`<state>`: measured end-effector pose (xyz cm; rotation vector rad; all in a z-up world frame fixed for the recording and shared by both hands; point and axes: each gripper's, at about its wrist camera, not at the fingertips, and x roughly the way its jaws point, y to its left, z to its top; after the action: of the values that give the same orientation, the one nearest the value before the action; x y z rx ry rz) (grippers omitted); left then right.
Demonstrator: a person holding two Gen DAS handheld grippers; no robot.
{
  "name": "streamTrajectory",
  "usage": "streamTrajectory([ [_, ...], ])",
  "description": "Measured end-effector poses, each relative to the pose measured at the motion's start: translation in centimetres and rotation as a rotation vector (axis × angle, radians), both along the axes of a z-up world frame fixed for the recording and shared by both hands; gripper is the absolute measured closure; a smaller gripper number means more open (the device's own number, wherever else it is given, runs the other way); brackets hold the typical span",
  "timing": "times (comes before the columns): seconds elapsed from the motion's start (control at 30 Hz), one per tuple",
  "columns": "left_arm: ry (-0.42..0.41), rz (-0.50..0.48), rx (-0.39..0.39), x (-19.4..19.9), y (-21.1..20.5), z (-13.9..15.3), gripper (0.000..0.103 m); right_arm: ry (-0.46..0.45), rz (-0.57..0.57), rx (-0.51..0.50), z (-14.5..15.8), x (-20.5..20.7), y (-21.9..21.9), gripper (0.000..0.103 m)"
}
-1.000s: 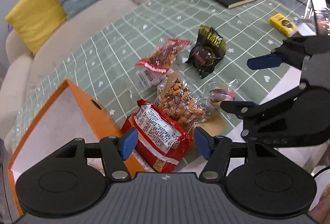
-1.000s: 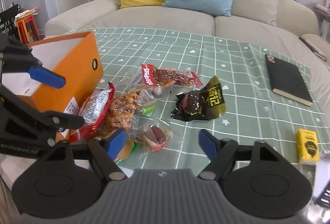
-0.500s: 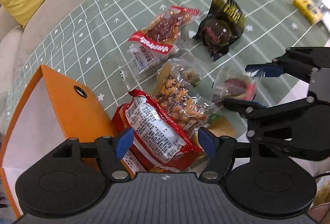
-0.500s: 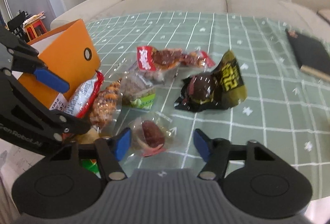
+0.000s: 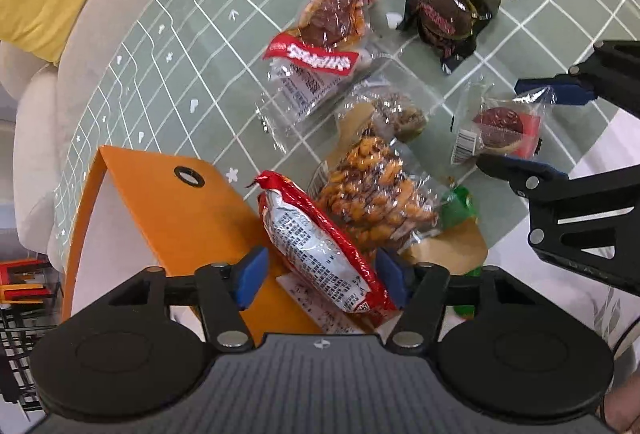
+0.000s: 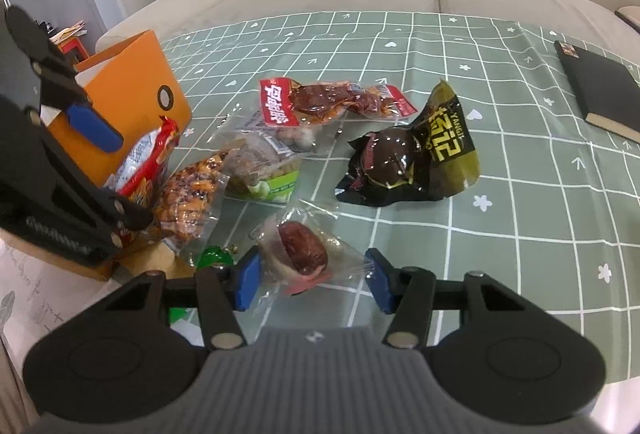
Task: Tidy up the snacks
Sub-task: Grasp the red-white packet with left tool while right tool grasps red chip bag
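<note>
I have the left gripper (image 5: 320, 276) spread wide, its blue pads either side of the red-and-silver crinkled foil snack packet (image 5: 320, 246), which leans against the wall of the open orange cardboard box (image 5: 160, 218) at the near edge of the green checked tablecloth (image 6: 520, 194); I cannot tell whether either pad touches the foil. The right gripper (image 6: 314, 280) is likewise released, straddling the small clear plastic pouch holding a dark red date-like sweet (image 6: 302, 248), which lies flat on the cloth. I judge both items light, soft and crushable, with slick film that may slide or buckle under pressure. I would take the foil packet across its narrow width near mid-length, and the clear pouch across its filled centre, not by the empty sealed margins.
</note>
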<state>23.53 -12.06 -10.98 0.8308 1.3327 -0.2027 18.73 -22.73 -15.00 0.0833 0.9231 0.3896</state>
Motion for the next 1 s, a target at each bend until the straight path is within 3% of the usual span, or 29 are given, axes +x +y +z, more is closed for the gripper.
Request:
streamTrajectory([
  [0.1,0.028,0.026,0.027,0.5,0.2,-1.2,0.043,-0.003,0.012,-0.002,0.0,0.0,0.2,0.050],
  [0.23,-0.019,0.035,0.042,0.4,0.0,-1.6,0.056,-0.008,0.017,-0.007,0.1,-0.2,0.3,0.050],
  [0.43,-0.059,0.035,0.000,-0.8,-0.2,-0.7,0.068,-0.010,0.013,-0.005,0.3,-0.4,0.0,0.051],
  [0.63,-0.130,0.096,-0.139,-2.1,0.8,1.8,0.070,-0.037,0.026,-0.018,1.1,-1.2,0.1,0.052],
  [1.0,-0.275,0.240,-0.527,-7.2,4.1,8.6,0.072,-0.063,-0.026,-0.030,3.9,-4.5,-0.3,0.052],
])
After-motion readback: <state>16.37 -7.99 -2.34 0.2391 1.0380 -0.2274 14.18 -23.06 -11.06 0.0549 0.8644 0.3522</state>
